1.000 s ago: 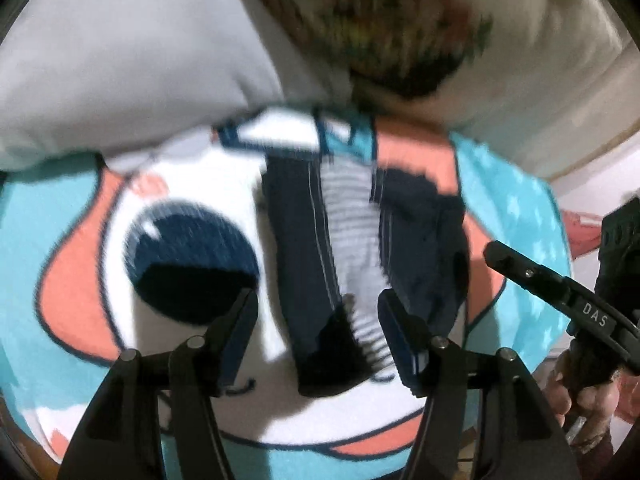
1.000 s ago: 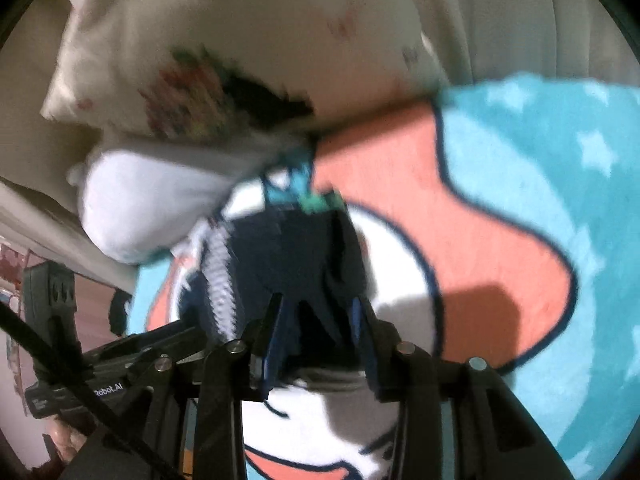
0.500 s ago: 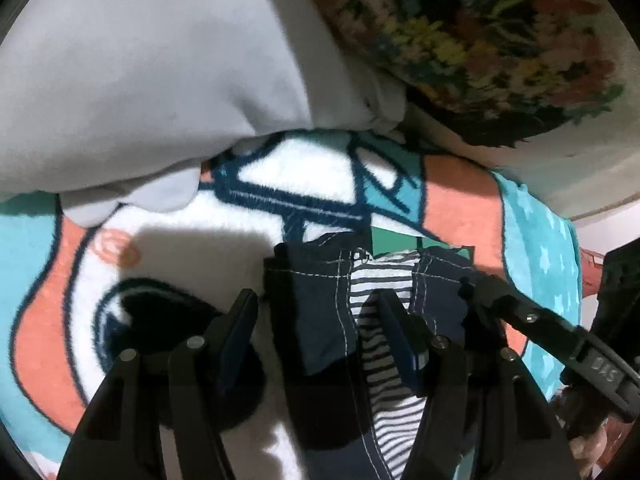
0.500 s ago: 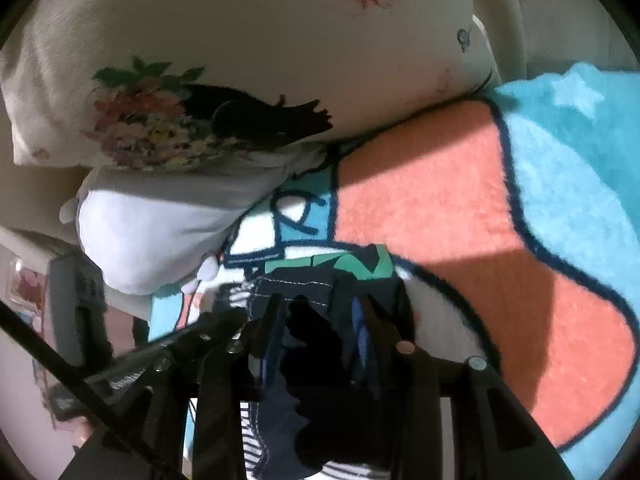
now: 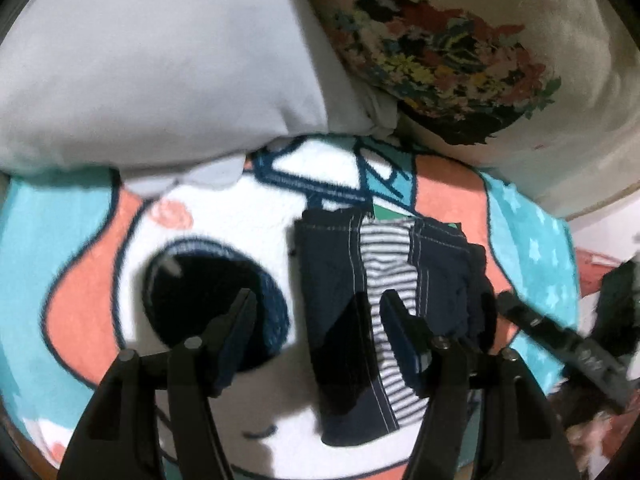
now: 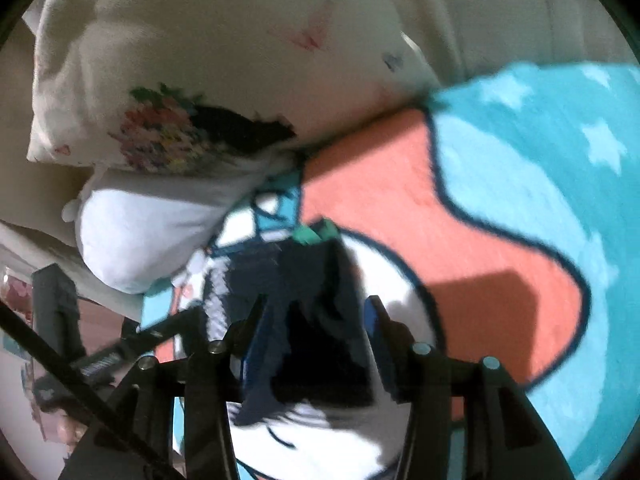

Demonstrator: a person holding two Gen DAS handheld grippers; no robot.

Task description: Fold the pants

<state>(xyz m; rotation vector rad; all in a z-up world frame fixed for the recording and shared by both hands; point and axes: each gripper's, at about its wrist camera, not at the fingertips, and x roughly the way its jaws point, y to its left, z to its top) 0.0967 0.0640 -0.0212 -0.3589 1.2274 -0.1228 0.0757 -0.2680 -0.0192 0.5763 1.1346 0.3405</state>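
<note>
Navy pants (image 5: pixel 344 280) with a striped lining sit as a narrow bundle on the cartoon blanket (image 5: pixel 72 264), right in the white patch beside the big dark eye print, a little short of the pillows at the head of the bed. A grey pillow (image 5: pixel 160 64) and a floral pillow (image 5: pixel 440 48) are stacked behind it, not touching it as far as I can see.

Both claws are letting go right now. The left gripper (image 5: pixel 316 312) is pretty wide and opening further; the bundle's left half lies between its fingers but the pads aren't pressing on it, so it holds nothing. The right gripper (image 6: pixel 316 320) is also opening, straddling the pants' dark right side, and there's daylight between the right pad and the cloth. The view is blurry, but I'd call it released too.

My read: a fold has just been laid down and this is the drop-off. The bundle looks long and a bit lumpy along its right edge, so I'd guess the next move means lifting both claws clear without dragging cloth, then pinching the near end and bringing it over to the far end, keeping the edges lined up.
</note>
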